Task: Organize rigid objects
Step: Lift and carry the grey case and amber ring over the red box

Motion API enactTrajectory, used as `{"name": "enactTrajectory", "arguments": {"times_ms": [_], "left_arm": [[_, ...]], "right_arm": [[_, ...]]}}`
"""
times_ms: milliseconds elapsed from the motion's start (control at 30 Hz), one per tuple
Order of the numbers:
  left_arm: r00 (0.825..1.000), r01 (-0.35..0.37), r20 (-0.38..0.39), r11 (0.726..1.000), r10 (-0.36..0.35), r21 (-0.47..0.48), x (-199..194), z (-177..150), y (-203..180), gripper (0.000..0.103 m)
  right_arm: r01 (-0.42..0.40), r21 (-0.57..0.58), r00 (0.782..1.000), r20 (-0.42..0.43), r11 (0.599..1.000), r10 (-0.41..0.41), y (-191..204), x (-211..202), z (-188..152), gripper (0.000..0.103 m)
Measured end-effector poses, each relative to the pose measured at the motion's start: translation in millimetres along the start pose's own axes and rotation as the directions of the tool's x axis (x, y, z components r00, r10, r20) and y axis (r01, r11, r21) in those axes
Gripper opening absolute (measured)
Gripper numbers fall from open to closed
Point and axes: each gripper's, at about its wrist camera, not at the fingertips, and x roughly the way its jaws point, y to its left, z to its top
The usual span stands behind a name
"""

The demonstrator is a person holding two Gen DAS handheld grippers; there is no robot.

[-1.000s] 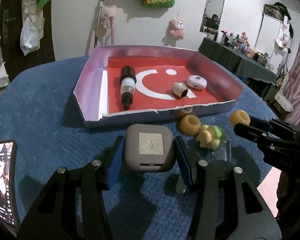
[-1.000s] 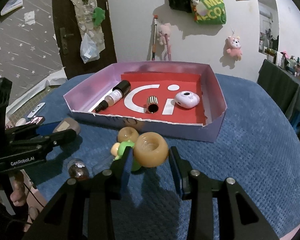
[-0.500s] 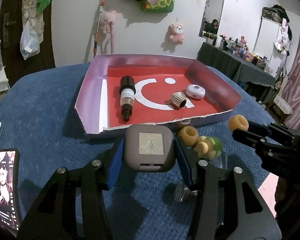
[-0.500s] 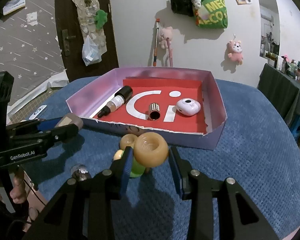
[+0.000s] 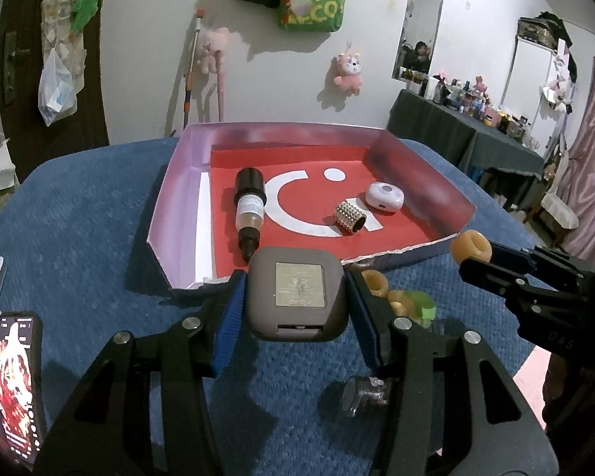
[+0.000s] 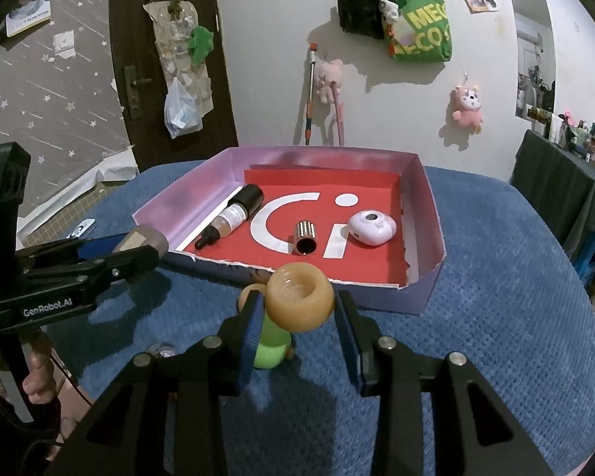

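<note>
Left gripper [image 5: 295, 301]: gripping a grey rounded-square case [image 5: 296, 292] between its blue pads, jaws pressing on both sides; the case is hanging above the blue cloth, just short of the box's near wall.
Right gripper [image 6: 295, 313]: holding an amber ring [image 6: 300, 296], jaws narrow and pinching its sides, hollow facing up toward the camera; it is hanging above the cloth just before the box's near wall.
Box [image 5: 174, 194]: a shallow open box with pale purple walls and a red floor bearing white marks, sitting on the cloth; its near wall is showing a torn white edge.
Dropper bottle [image 5: 249, 208]: lying on its side in the left part of the box, its narrower dark tip pointing toward the near wall.
Studded cylinder [image 5: 350, 218]: lying on its side near the middle of the floor, open end facing front.
White puck [image 5: 384, 196]: resting flat just right of and behind the cylinder.
Second amber ring [image 5: 373, 282]: lying on the cloth outside the box, close to the near wall.
Green toy [image 6: 271, 347]: lying on the cloth beside that ring, partly hidden under the right gripper.
Clear piece [image 5: 363, 392]: lying on the cloth beneath the left gripper's right finger.
Phone [image 5: 16, 380]: lying lit on the cloth at far left.
Cloth [image 6: 515, 297]: blue and textured, covering the table.
Hand [image 6: 35, 373]: wrapping the left gripper's handle, seen from the right camera.
</note>
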Motion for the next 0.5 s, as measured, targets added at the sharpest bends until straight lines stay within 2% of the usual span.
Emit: {"name": "enactTrajectory", "arguments": {"times_ms": [500], "left_arm": [[1.0,0.005,0.006,1.0,-0.005,0.011,4.8,14.6,-3.3,0.048]], "right_arm": [[-0.015,-0.002,1.0,0.008,1.0,0.015,-2.3,0.0,14.4,0.04]]}}
